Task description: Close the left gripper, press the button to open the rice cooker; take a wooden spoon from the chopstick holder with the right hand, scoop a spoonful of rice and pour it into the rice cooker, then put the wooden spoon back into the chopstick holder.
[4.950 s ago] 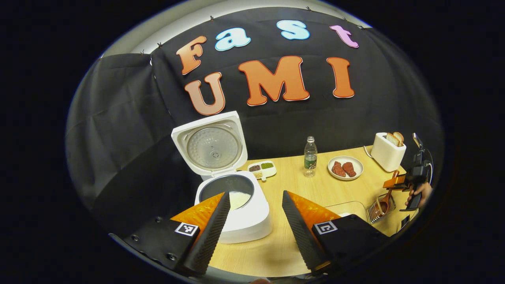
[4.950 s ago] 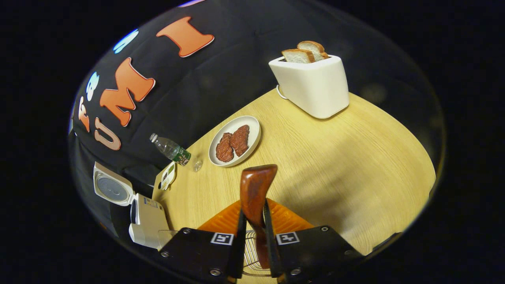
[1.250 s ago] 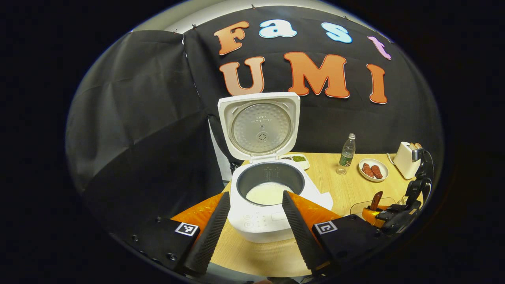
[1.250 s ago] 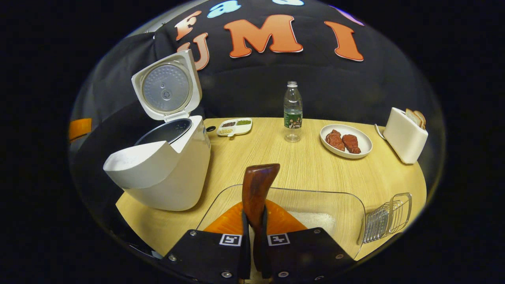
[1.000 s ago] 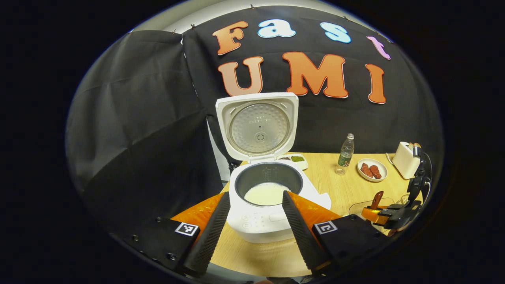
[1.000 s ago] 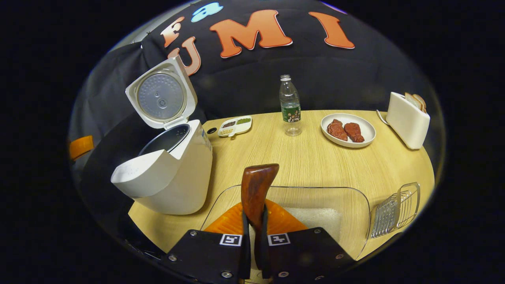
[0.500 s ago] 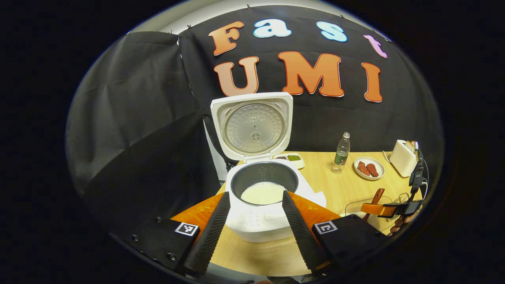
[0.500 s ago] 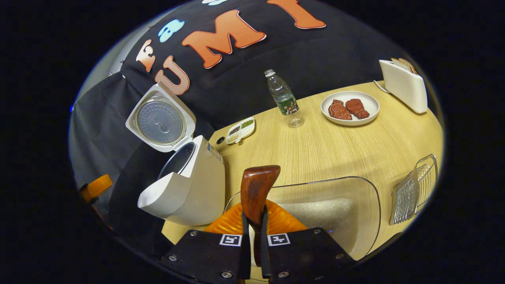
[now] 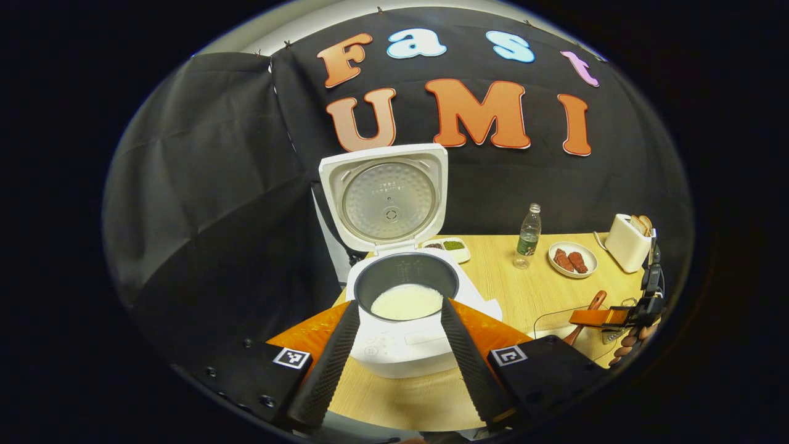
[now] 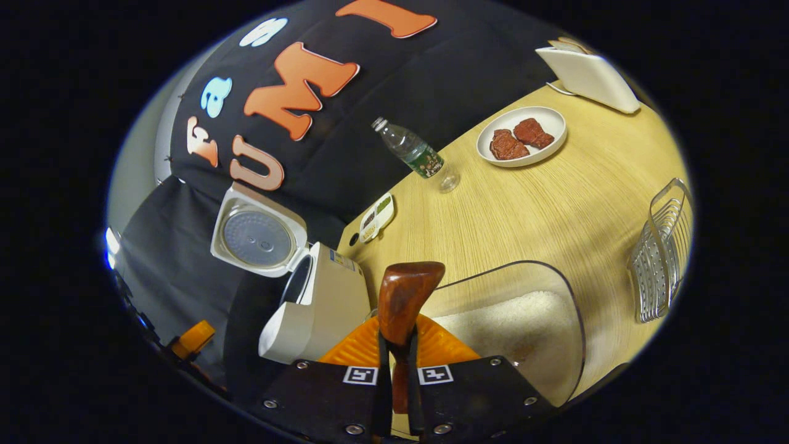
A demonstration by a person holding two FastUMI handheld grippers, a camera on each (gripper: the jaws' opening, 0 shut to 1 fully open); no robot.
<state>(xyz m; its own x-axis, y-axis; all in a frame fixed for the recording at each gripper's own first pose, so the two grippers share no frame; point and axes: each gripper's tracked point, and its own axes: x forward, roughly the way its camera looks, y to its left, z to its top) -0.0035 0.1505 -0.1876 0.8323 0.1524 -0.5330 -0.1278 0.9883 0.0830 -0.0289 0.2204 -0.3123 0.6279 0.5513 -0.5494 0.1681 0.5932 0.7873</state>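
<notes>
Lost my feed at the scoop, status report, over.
Right gripper shut on wooden spoon, above clear rice bin. Left gripper open, idle before rice cooker, lid up. Nothing in the way.

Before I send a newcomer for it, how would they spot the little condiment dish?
Start at the big white rice cooker with its raised lid, at the light wooden table's left end. Right behind it lies a small white divided dish. Unlike the round white plate of meat, it is oblong with several compartments.

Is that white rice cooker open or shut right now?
Open. The rice cooker has its lid standing straight up, with the dark inner pot and white rice showing inside.
</notes>
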